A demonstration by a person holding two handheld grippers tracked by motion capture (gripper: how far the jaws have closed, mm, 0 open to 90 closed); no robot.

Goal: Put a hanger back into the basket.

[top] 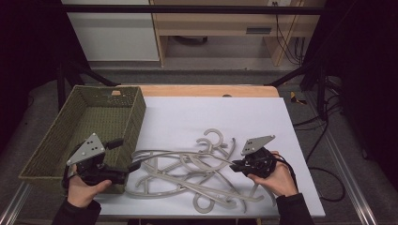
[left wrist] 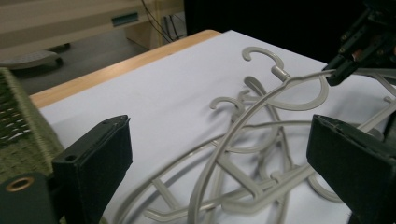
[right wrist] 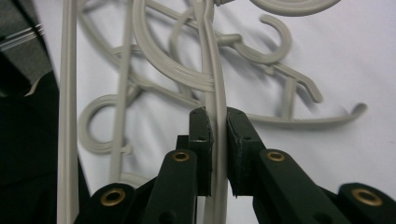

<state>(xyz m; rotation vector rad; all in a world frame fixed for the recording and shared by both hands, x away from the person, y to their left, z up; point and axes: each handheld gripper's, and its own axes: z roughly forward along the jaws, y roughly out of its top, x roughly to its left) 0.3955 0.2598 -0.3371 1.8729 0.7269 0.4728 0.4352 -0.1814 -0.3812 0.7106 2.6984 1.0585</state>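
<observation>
The hanger in hand is one grey plastic piece of a tangled heap of hangers lying at the lower centre of the high view, on the white sheet covering the table. The right gripper is clenched on this hanger's thin arm; in its own view the two pads press the bar from both sides. The left gripper sits at the lower left, jaws spread wide and grasping nothing, with the heap just ahead of it. Judgement: the arm is interlocked with its neighbours, so the lift should be slow and straight, with the free gripper ready to pin or part the others; a quick pull would likely drag the whole heap. The woven green basket at the left, beside the heap, appears empty.
</observation>
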